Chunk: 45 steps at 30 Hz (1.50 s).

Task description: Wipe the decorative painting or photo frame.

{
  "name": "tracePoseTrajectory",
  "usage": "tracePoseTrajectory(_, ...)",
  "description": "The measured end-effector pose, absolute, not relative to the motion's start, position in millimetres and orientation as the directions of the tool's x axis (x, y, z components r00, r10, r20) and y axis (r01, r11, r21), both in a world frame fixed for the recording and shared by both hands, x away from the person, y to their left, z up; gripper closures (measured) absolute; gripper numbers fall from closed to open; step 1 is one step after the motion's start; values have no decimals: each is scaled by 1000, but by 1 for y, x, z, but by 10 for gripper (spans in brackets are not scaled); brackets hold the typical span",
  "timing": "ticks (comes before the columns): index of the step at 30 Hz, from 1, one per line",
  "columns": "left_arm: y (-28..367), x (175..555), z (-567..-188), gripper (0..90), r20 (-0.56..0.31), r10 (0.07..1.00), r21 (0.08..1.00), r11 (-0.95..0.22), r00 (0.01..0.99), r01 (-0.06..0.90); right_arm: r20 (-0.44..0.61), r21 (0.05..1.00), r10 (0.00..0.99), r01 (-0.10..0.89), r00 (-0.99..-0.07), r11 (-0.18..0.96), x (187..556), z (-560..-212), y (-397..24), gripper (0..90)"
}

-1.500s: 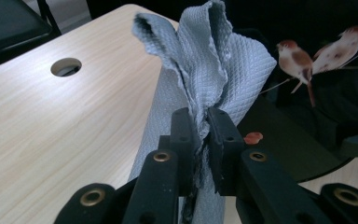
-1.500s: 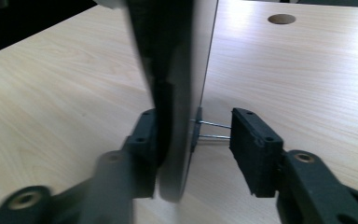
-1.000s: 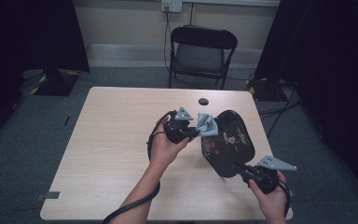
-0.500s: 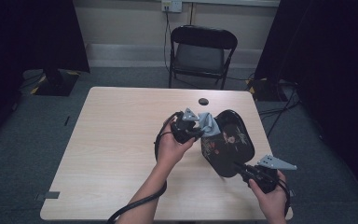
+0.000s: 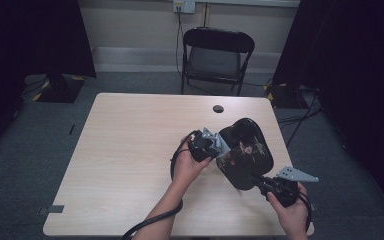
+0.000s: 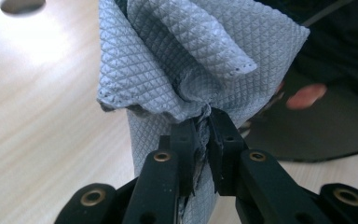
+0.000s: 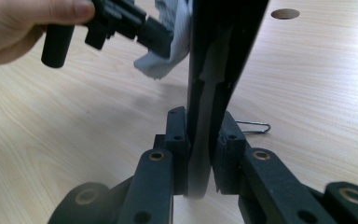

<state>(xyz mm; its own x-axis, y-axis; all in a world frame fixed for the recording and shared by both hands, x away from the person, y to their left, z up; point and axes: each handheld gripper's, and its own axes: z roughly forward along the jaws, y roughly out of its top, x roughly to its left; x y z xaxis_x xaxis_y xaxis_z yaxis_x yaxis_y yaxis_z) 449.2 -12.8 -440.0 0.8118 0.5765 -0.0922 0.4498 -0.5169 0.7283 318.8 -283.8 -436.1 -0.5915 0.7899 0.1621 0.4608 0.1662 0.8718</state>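
Right gripper (image 5: 260, 181) sits at about 5 o'clock on the table (image 5: 130, 150), jaws clamped on the near rim of a black plate (image 5: 245, 152) (glossy, with a small painted motif on its face). In the right gripper view the plate (image 7: 214, 70) stands on edge, rim pinched between both pads, rising straight up from the jaws.

Left gripper (image 5: 219, 147) is just left of the plate, at roughly 3 o'clock from the table centre, jaws closed on a grey cloth (image 5: 224, 145). In the left gripper view the cloth (image 6: 186, 60) (quilted, diamond pattern) bunches up out of the jaws and fans toward 12 o'clock, with the dark plate (image 6: 317, 135) at 3 o'clock behind it. The cloth lies against the plate's left edge in the high view.

A small round hole (image 5: 218, 108) sits near the table's far edge at 12 o'clock. A folding chair (image 5: 217, 55) stands beyond the table. A wire clip (image 7: 254, 127) lies on the wood just right of the plate.
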Motion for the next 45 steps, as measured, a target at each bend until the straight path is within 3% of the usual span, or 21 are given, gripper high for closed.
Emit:
tracePoseTrajectory(9,-14,444,-468,817,-109,578,662,-565,809,493,157,872,791,459,-592,170,318,-436,-283,790)
tracePoseTrajectory(23,13,435,-458,820,-75,599,575,-627,797,526,158,874,790,456,-593,167,319,-436,-284,789)
tracePoseTrajectory(34,41,431,-413,819,-94,614,676,-539,784,502,158,874,791,457,-591,167,319,-436,-283,789)
tracePoseTrajectory(45,32,430,-359,819,-66,585,760,-496,808,420,159,874,793,457,-588,164,319,-436,-282,789)
